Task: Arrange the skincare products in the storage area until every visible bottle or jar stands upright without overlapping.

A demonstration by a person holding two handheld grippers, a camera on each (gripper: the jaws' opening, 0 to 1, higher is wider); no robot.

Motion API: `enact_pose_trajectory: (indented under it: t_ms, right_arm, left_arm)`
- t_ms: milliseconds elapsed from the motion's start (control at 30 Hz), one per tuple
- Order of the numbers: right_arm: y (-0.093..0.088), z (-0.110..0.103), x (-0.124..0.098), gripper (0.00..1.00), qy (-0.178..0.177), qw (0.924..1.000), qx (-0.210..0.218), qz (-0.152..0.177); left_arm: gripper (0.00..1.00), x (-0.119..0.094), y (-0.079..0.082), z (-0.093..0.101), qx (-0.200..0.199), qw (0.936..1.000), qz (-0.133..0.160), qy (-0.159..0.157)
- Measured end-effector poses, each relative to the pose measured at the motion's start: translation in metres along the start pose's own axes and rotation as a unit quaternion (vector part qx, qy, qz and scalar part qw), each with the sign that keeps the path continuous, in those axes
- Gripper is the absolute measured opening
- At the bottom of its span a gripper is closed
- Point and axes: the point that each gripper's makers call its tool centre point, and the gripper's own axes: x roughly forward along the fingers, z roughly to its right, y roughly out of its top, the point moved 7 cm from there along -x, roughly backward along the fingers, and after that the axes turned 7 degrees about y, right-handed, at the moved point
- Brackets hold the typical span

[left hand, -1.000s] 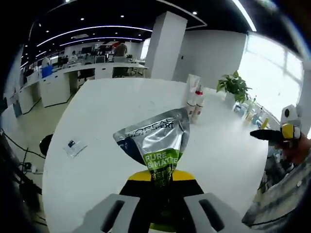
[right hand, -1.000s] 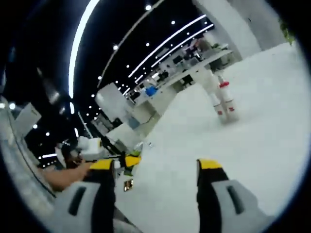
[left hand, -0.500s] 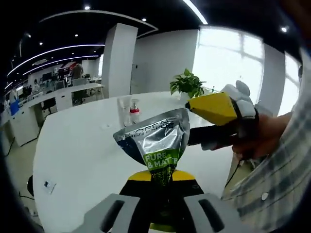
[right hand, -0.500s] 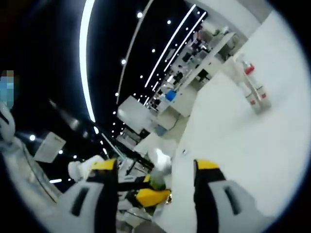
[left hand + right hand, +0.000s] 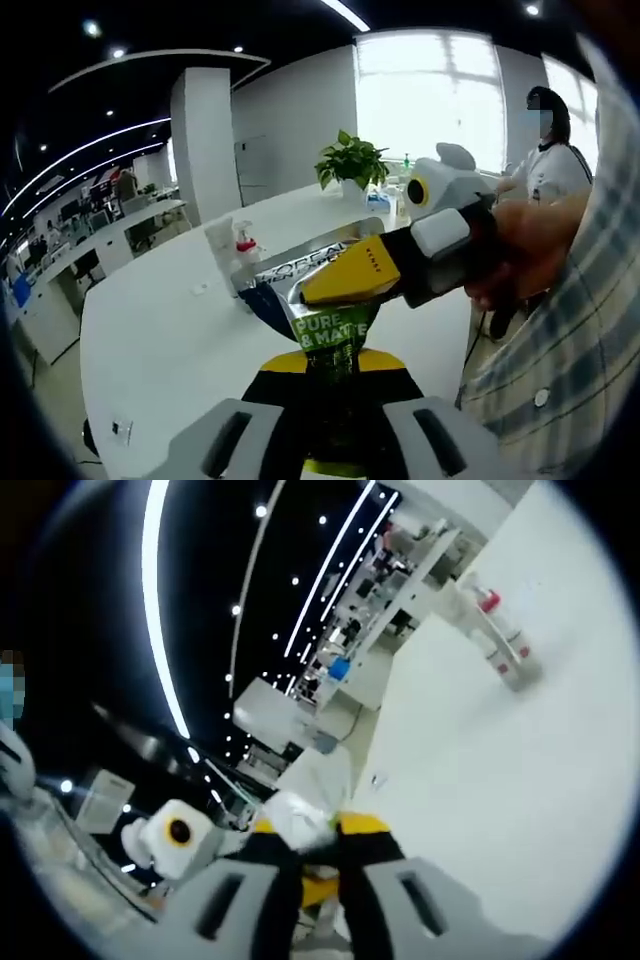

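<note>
Left gripper (image 5: pixel 325 400), jaws clamped on the lower end of a silver foil sachet with green "PURE & MATTE" label (image 5: pixel 325 325), holds it above the white table (image 5: pixel 160 330). Right gripper (image 5: pixel 345 283), jaws pinched on the sachet's upper edge. Two red-capped clear bottles (image 5: pixel 500 635) stand upright farther along the table.

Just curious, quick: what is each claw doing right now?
Left gripper: closed on the silver pouch.
Right gripper: closed on the pouch's top edge.
</note>
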Motion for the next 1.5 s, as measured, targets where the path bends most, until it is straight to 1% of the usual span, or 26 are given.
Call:
enact_pose_trajectory:
  t_ms: [167,233,367,400,467,533,600,633,667,767,800,867,933,967,1000,1033,1067,1200,1233,1267,1400,1433,1467,1500]
  right_arm:
    - [0.006,0.004,-0.005,0.06,-0.002,1.0,-0.002,-0.002]
    - [0.01,0.005,-0.007,0.05,0.0,1.0,-0.002,-0.002]
    - [0.017,0.005,-0.01,0.04,0.005,0.9998,-0.014,-0.013]
    - [0.02,0.004,-0.012,0.04,0.008,0.9998,-0.016,-0.013]
    - [0.024,0.002,-0.013,0.03,0.016,0.9995,-0.022,-0.014]
    - [0.027,0.0,-0.014,0.01,0.021,0.9988,-0.036,-0.027]
    - [0.03,-0.002,-0.015,0.01,0.027,0.9976,-0.05,-0.04]
    - [0.03,-0.002,-0.015,0.0,0.028,0.9972,-0.052,-0.045]
    - [0.031,-0.002,-0.016,0.0,0.029,0.9971,-0.054,-0.046]
    - [0.033,-0.005,-0.019,0.0,0.051,0.9964,-0.046,-0.049]
    - [0.034,-0.008,-0.019,0.0,0.069,0.9955,-0.041,-0.052]
    - [0.033,-0.011,-0.02,0.0,0.081,0.9944,-0.036,-0.058]
    - [0.032,-0.016,-0.021,0.0,0.101,0.9923,-0.029,-0.065]
    - [0.031,-0.018,-0.021,0.0,0.112,0.991,-0.025,-0.069]
    - [0.03,-0.021,-0.021,0.0,0.122,0.9897,-0.021,-0.073]
    - [0.03,-0.022,-0.021,0.0,0.128,0.9887,-0.019,-0.076]
    - [0.03,-0.022,-0.021,0.0,0.127,0.9889,-0.022,-0.074]
    - [0.033,-0.022,-0.026,0.0,0.15,0.9864,-0.004,-0.067]
    - [0.033,-0.021,-0.027,0.0,0.152,0.9861,-0.001,-0.067]
    - [0.033,-0.021,-0.028,0.0,0.153,0.986,-0.001,-0.067]
    - [0.034,-0.022,-0.03,0.01,0.162,0.985,0.009,-0.06]
    - [0.034,-0.022,-0.029,0.01,0.16,0.9854,0.01,-0.057]
    - [0.035,-0.022,-0.028,0.01,0.165,0.9848,0.012,-0.052]
    - [0.036,-0.021,-0.029,0.01,0.164,0.985,0.013,-0.052]
  left_arm:
    - [0.31,0.002,0.001,-0.006,-0.015,0.9998,0.002,0.011]
    - [0.37,0.001,0.004,-0.009,-0.019,0.9997,0.01,0.011]
    - [0.44,0.002,0.007,-0.015,-0.033,0.9993,0.016,-0.009]
    - [0.46,0.001,0.007,-0.015,-0.042,0.9987,0.015,-0.026]
    - [0.49,0.0,0.008,-0.018,-0.054,0.9977,0.023,-0.035]
    - [0.52,-0.002,0.009,-0.021,-0.059,0.9967,0.027,-0.048]
    - [0.52,-0.003,0.01,-0.024,-0.064,0.9955,0.031,-0.061]
    - [0.52,-0.004,0.011,-0.023,-0.082,0.9928,0.038,-0.079]
    - [0.52,-0.004,0.011,-0.025,-0.094,0.9908,0.039,-0.089]
    - [0.53,-0.006,0.015,-0.027,-0.156,0.9781,0.055,-0.127]
    - [0.52,-0.005,0.017,-0.029,-0.176,0.9734,0.064,-0.132]
    - [0.51,-0.005,0.018,-0.028,-0.191,0.9682,0.065,-0.148]
    - [0.49,-0.005,0.018,-0.028,-0.194,0.9674,0.066,-0.149]
    - [0.46,-0.005,0.019,-0.028,-0.196,0.9669,0.066,-0.149]
    - [0.4,-0.005,0.022,-0.02,-0.216,0.9544,0.065,-0.195]
    - [0.32,-0.005,0.022,-0.019,-0.218,0.9527,0.066,-0.201]
    - [0.26,-0.007,0.024,-0.015,-0.226,0.9455,0.071,-0.223]
    - [0.2,-0.01,0.029,-0.013,-0.265,0.929,0.089,-0.243]
    - [0.16,-0.012,0.03,-0.013,-0.281,0.9209,0.09,-0.254]
    - [0.13,-0.013,0.03,-0.013,-0.292,0.9154,0.09,-0.262]
    - [0.03,-0.015,0.035,-0.012,-0.32,0.8979,0.1,-0.286]
    - [0.02,-0.015,0.036,-0.011,-0.325,0.8947,0.102,-0.288]
    - [0.02,-0.014,0.035,-0.012,-0.33,0.8949,0.101,-0.283]
    - [0.01,-0.014,0.036,-0.013,-0.34,0.891,0.104,-0.282]
